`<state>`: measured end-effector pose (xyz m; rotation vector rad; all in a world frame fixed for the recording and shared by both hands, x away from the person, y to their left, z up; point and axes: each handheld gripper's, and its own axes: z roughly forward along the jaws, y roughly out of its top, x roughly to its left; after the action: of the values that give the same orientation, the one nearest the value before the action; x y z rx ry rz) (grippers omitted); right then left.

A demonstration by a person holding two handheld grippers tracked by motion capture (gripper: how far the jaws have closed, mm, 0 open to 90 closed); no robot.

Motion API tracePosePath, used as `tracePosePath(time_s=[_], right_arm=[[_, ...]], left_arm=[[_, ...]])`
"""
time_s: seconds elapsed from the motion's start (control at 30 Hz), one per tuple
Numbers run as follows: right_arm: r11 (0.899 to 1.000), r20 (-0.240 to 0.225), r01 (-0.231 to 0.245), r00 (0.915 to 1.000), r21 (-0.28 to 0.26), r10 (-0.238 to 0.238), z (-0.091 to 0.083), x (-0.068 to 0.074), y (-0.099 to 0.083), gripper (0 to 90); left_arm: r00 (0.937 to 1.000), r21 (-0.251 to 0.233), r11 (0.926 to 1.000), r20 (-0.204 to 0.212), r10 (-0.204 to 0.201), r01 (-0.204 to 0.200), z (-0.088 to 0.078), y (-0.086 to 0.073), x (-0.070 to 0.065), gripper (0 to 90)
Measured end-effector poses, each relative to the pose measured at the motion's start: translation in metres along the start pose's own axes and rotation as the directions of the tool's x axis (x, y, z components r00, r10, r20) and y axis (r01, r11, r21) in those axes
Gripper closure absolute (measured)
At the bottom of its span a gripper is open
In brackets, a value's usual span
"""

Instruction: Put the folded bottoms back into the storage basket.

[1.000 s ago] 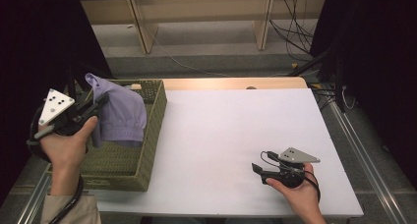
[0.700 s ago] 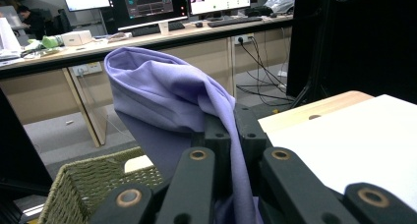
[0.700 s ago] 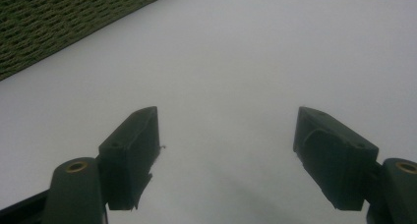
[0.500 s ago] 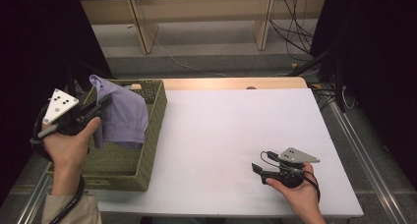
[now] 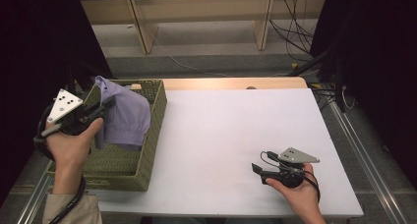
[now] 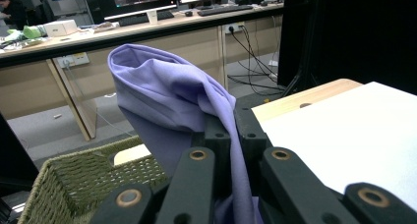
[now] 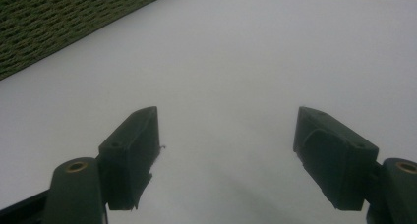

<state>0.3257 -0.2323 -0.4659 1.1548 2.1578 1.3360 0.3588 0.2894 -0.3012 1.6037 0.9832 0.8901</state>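
Two hand-held grippers: my left hand-held gripper [image 5: 105,106] clenched the lilac cloth [image 5: 125,117] above the woven basket [image 5: 147,135]; my right hand-held gripper [image 5: 256,169] rested released on the white surface [image 5: 231,130].

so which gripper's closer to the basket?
Left. The left gripper hangs over the basket, clamped on the purple cloth. The right gripper rests on the table, well away.

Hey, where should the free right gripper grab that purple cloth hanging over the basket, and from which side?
Probably the lower hem of the purple cloth, coming from the table side over the basket wall. The left gripper already pinches the upper fold, so the cloth drapes loose below; the right gripper, jaws open, lies on the table.
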Motion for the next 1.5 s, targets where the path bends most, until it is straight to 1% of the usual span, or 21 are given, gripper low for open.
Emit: tracePosePath(time_s=[0.27,0.5,0.6,1.03,1.2,1.23,1.5], right_arm=[[1.000,-0.001,0.000,1.0000,0.001,0.000,0.000,0.000,0.000,26.5],[1.000,0.001,0.000,1.0000,0.000,0.000,0.000,0.000,0.000,26.5],[1.000,0.000,0.001,1.0000,0.001,-0.001,0.000,0.000,0.000,26.5],[1.000,0.001,-0.001,1.0000,0.001,0.001,0.000,0.000,0.000,26.4],[1.000,0.001,-0.002,1.0000,0.001,0.002,0.000,0.000,0.000,26.5],[1.000,0.000,-0.001,1.0000,0.000,0.001,0.000,0.000,0.000,26.5],[1.000,-0.001,-0.001,1.0000,0.000,0.001,0.000,0.000,0.000,26.5]], left_arm=[[0.9999,0.002,0.9999,-0.007,-0.012,0.012,-0.002,-0.001,0.004,86.1],[0.9999,0.011,0.9999,-0.007,-0.011,0.011,-0.002,-0.001,0.006,86.1],[1.0000,0.024,0.9997,-0.004,-0.006,0.006,-0.003,-0.001,0.007,86.1],[0.9999,0.039,0.9991,-0.004,-0.015,0.015,-0.003,-0.003,0.011,86.1],[0.9999,0.053,0.9986,0.000,-0.011,0.011,-0.003,-0.004,0.012,86.1],[0.9999,0.063,0.9980,0.009,-0.007,0.007,-0.002,-0.004,0.012,86.1],[0.9997,0.084,0.9964,0.023,-0.003,0.001,0.000,-0.006,0.012,86.1]])
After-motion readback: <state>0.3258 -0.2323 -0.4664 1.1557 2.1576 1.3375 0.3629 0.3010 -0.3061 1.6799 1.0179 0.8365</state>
